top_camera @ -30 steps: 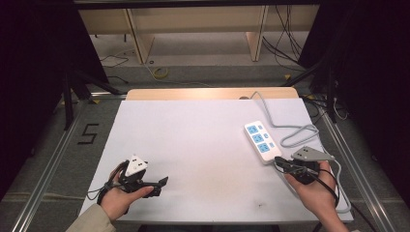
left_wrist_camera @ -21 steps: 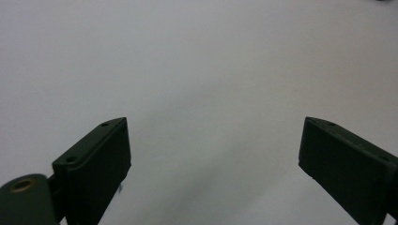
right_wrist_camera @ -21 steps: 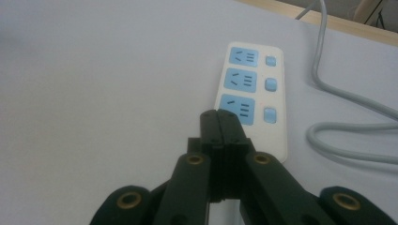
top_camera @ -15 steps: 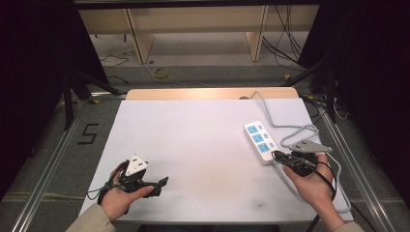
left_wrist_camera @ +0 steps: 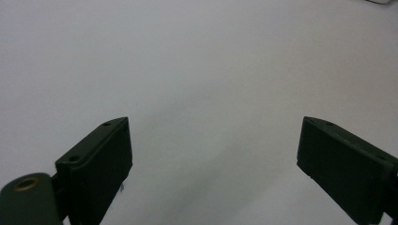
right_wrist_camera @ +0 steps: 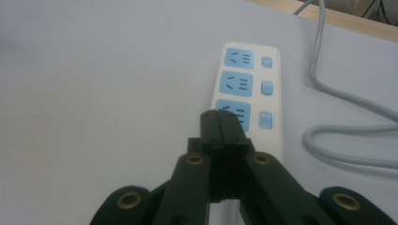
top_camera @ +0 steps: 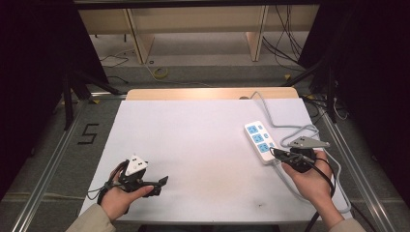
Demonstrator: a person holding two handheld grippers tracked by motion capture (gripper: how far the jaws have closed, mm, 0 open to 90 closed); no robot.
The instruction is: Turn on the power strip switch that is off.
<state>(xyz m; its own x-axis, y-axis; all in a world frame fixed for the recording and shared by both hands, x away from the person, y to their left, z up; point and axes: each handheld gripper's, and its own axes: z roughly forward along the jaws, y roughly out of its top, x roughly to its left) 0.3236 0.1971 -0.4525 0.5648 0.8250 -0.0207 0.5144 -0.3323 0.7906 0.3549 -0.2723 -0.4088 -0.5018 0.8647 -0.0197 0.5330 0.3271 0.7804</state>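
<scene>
The table (top_camera: 203, 140) is lit evenly and brightly from above, while both sides of the room are almost black. Shadows under the hands are soft and weak. The high view is a little grainy. In the gripper views the near jaws look blurred.

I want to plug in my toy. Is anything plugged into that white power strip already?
No, it's empty. The power strip shows three blue sockets, all bare. The right gripper has its shut fingers pointing at the nearest socket.

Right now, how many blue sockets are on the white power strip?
3, in a row along the white power strip: far blue socket, middle one, near one partly behind the shut right gripper.
</scene>
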